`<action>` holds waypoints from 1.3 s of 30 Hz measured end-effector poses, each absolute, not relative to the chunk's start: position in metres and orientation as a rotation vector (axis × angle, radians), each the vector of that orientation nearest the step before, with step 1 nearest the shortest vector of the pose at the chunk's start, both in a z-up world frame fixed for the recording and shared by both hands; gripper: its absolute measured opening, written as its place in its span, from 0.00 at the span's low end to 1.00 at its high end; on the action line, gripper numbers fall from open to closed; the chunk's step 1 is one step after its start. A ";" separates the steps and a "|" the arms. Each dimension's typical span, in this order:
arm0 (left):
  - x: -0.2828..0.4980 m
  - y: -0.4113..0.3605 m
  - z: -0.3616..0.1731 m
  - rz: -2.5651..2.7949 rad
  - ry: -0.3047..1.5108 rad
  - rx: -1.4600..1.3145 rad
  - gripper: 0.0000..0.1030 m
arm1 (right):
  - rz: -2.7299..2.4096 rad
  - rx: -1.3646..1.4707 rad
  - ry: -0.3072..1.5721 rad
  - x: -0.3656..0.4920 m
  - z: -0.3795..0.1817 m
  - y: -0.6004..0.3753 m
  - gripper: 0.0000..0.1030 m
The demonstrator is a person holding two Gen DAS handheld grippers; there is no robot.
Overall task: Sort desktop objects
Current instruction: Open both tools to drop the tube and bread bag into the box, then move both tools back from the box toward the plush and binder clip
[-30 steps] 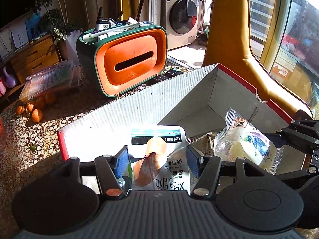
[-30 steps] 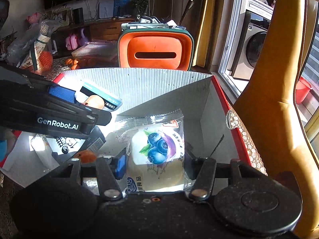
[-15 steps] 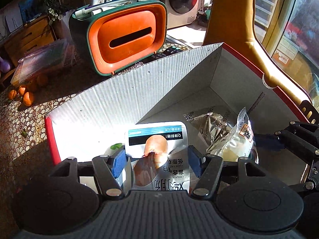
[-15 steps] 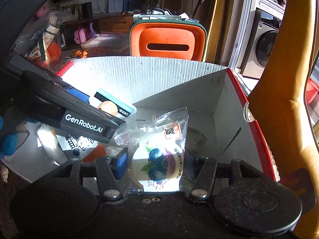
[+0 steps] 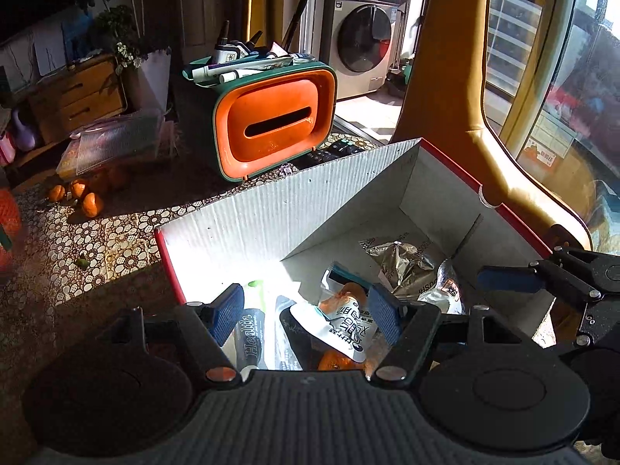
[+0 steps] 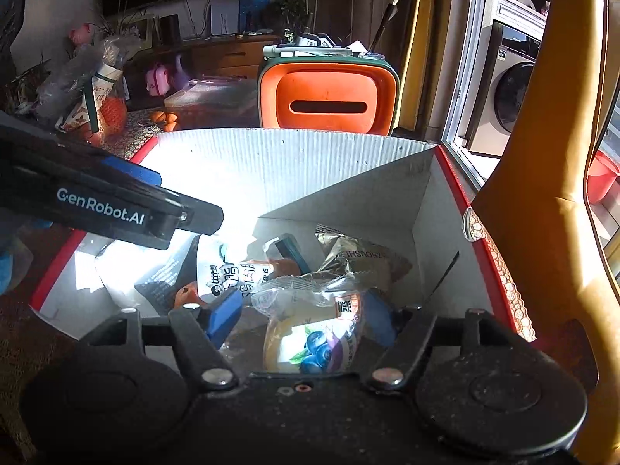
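Note:
A white cardboard box with red outer sides (image 5: 248, 228) (image 6: 310, 162) holds several snack packets. My left gripper (image 5: 306, 314) is open above the box; the white chicken packet (image 5: 345, 325) lies loose below it, also seen in the right wrist view (image 6: 236, 275). My right gripper (image 6: 302, 317) is open above the box; the blueberry packet (image 6: 314, 345) lies between its spread fingers, and I cannot tell if they touch it. A silver foil packet (image 5: 403, 263) (image 6: 356, 259) lies at the box's far side.
A green and orange tissue box organiser with pens (image 5: 271, 120) (image 6: 329, 97) stands behind the box. Oranges (image 5: 81, 197) lie on the patterned tablecloth at left. A yellow chair back (image 5: 457, 89) (image 6: 542, 155) rises at right. A "Health" tube (image 5: 252, 333) lies in the box.
Both grippers have opened and pulled back. The chicken packet has dropped from the left gripper into the box. The blueberry packet has sunk lower between the right fingers.

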State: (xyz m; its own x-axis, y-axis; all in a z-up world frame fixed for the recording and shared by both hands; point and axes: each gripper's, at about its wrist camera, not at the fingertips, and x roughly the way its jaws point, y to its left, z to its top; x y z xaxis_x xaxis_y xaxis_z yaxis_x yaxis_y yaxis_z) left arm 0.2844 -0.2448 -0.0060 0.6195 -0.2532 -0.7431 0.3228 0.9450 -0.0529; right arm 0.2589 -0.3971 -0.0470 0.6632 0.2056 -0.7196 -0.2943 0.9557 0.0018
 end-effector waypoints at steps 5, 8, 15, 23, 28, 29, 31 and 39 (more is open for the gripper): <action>0.252 -0.221 0.012 -0.319 0.794 0.056 0.68 | 0.286 -0.102 0.767 0.245 -0.030 -0.390 0.76; 0.232 -0.204 0.022 -0.306 0.772 0.044 0.68 | 0.294 -0.093 0.744 0.233 -0.018 -0.383 0.77; 0.191 -0.159 0.042 -0.263 0.720 0.014 0.68 | 0.336 -0.085 0.697 0.200 0.005 -0.355 0.84; 0.153 -0.104 0.049 -0.221 0.673 -0.004 0.72 | 0.389 -0.094 0.665 0.169 0.022 -0.305 0.87; 0.137 -0.069 0.045 -0.189 0.664 -0.013 0.72 | 0.419 -0.094 0.659 0.160 0.024 -0.270 0.87; 0.134 -0.061 0.044 -0.182 0.660 -0.012 0.73 | 0.427 -0.096 0.661 0.159 0.023 -0.263 0.87; 0.130 -0.046 0.040 -0.170 0.653 -0.015 0.73 | 0.436 -0.108 0.661 0.157 0.022 -0.248 0.87; 0.120 0.009 0.022 -0.113 0.621 -0.041 0.79 | 0.470 -0.138 0.669 0.157 0.009 -0.202 0.87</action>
State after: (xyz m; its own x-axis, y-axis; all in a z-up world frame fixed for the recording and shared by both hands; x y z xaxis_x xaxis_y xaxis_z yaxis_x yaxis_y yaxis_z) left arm 0.1201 0.0094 0.0224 0.8071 -0.1183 -0.5784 0.0936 0.9930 -0.0724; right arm 0.1575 -0.2015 0.0088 0.6847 0.3743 -0.6254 -0.4616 0.8867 0.0254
